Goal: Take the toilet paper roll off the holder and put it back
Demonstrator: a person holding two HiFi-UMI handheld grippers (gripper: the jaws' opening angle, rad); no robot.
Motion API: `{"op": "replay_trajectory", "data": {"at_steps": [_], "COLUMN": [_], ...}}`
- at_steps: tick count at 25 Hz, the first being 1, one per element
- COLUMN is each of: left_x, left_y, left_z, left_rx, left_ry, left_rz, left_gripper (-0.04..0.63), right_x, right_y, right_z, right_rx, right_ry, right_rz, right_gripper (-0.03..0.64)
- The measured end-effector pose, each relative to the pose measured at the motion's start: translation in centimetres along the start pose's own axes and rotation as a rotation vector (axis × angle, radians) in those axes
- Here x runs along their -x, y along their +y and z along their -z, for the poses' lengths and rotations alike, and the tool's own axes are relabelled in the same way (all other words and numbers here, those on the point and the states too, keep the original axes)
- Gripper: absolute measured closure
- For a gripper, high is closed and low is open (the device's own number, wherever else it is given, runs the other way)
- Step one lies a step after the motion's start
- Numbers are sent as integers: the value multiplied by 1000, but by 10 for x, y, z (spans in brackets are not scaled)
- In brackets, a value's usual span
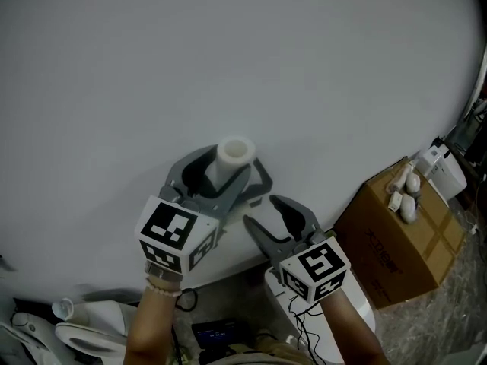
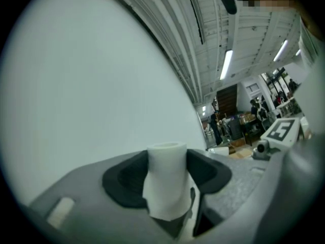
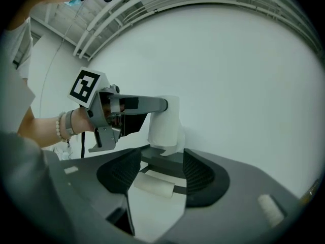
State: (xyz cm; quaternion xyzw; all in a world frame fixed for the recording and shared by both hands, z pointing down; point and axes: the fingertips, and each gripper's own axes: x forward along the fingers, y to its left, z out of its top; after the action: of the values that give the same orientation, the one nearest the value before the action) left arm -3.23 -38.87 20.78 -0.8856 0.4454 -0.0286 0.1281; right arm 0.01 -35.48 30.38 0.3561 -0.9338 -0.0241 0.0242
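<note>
The white toilet paper roll [image 1: 234, 157] stands upright in front of the white wall, with my left gripper [image 1: 224, 169] shut on it. In the left gripper view the roll [image 2: 166, 184] fills the gap between the dark pads, and a loose flap of paper hangs at its lower edge. My right gripper [image 1: 260, 210] hangs just to the right and lower, open, with nothing between its fingers. In the right gripper view the roll [image 3: 165, 122] is straight ahead beyond the open jaws, with a dark ledge under it; I cannot tell whether this is the holder.
A plain white wall [image 1: 190, 67] fills most of the head view. A cardboard box [image 1: 396, 245] with small white objects [image 1: 405, 192] on top stands on the floor at the right. White fixtures [image 1: 91, 329] lie at the bottom left.
</note>
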Motion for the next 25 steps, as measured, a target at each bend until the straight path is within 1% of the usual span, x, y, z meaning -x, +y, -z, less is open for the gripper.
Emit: {"op": "replay_trajectory", "data": {"at_steps": [5, 13, 16, 17, 18, 25], "left_x": [1, 2, 6, 8, 10, 19], "left_y": [-2, -6, -8, -8, -7, -6], "left_z": [0, 2, 3, 3, 3, -2], "left_rx": [-4, 9, 12, 10, 9, 3], "left_ry": [3, 5, 4, 3, 2, -9], "left_rz": [10, 24, 33, 33, 31, 5], "left_gripper": [360, 360, 360, 360, 360, 360], "right_x": [-24, -46, -48, -49, -50, -48], "right_y": [-3, -2, 1, 2, 3, 12], "right_z": [-9, -17, -18, -18, -18, -23], "right_rx": [13, 47, 66, 74, 80, 95], "right_ry": [-5, 0, 2, 4, 5, -6], "right_rz": [-16, -63, -53, -50, -49, -75], "right_gripper": [353, 353, 359, 376, 379, 379]}}
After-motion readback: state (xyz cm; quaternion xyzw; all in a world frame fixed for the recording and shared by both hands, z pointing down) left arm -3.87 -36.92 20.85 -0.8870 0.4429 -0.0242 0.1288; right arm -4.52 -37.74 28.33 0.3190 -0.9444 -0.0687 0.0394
